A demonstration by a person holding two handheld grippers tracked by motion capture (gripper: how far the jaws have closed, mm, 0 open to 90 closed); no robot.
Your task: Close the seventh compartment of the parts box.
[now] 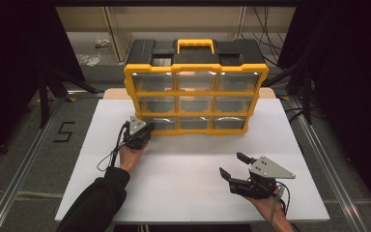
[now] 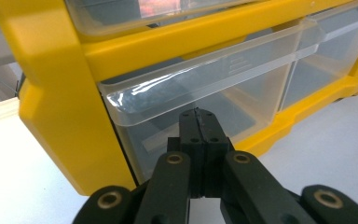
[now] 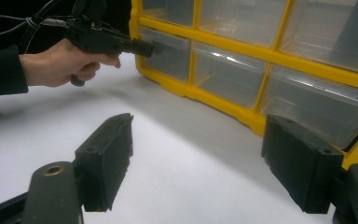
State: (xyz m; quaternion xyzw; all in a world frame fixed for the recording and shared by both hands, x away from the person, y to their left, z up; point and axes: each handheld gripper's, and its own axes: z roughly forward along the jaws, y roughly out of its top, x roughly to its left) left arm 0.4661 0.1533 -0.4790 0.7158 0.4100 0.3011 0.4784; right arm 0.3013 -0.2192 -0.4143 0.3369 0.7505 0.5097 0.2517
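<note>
A yellow and black drawer organizer (image 1: 195, 79) with several clear drawers stands at the back of the white table (image 1: 183, 188). My left gripper (image 1: 150, 128) is shut with nothing between its jaws. Its tips (image 2: 198, 115) sit right under the front lip of the bottom-left drawer (image 2: 214, 70), against its clear front. That drawer stands slightly out of its yellow frame (image 2: 51, 102). My right gripper (image 1: 232, 164) is open and empty, low over the table, well in front of the organizer. In the right gripper view its jaws (image 3: 196, 158) frame bare table, with the left gripper (image 3: 154, 47) at the bottom-left drawer (image 3: 170, 56).
The organizer's black top carries a yellow handle (image 1: 195, 46). Metal rails (image 1: 24, 159) run along both sides of the table. The floor to the left bears a taped number (image 1: 64, 131). Open table surface lies between the two hands.
</note>
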